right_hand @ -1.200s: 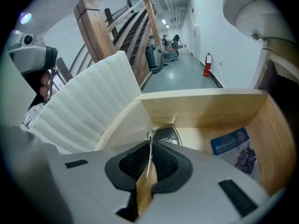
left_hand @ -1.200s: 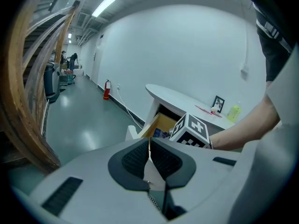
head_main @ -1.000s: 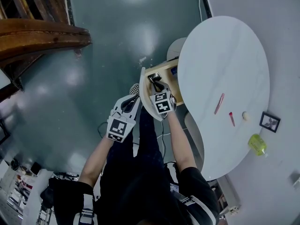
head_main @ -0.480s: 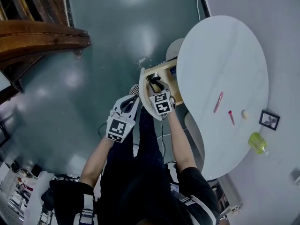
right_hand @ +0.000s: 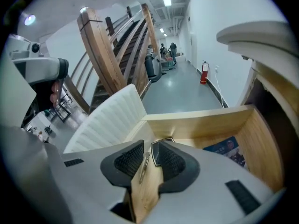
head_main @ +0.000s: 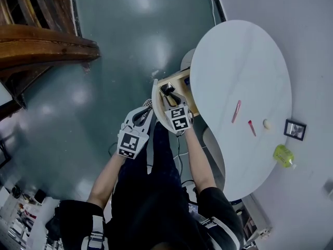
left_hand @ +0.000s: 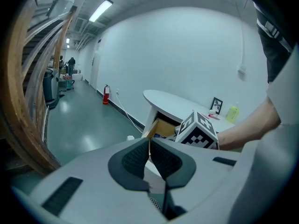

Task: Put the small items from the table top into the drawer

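Observation:
The wooden drawer (head_main: 178, 79) stands pulled out from under the white oval table (head_main: 239, 61). My right gripper (head_main: 167, 90) hangs over it; its jaws have just been opening and stand slightly apart, pressing on nothing. Through the gap of the right gripper (right_hand: 148, 147) a thin silvery item (right_hand: 144, 165) lies on the drawer floor (right_hand: 187, 135), next to a small dark-framed piece (right_hand: 163, 140). A pink pen (head_main: 236, 111), a small red item (head_main: 252, 127) and a cream ball (head_main: 267, 123) lie on the table. My left gripper (head_main: 148, 104) (left_hand: 149, 143) is shut and empty, left of the drawer.
The ribbed white drawer front (right_hand: 112, 120) curves below the right gripper. A blue printed card (right_hand: 225, 148) lies in the drawer. A picture frame (head_main: 295, 129) and a yellow-green bottle (head_main: 283, 155) stand at the table's far end. A wooden staircase (head_main: 41, 40) is at the left.
Both grippers have lifted a little; the right one sits higher above the drawer. The items on the table have not moved.

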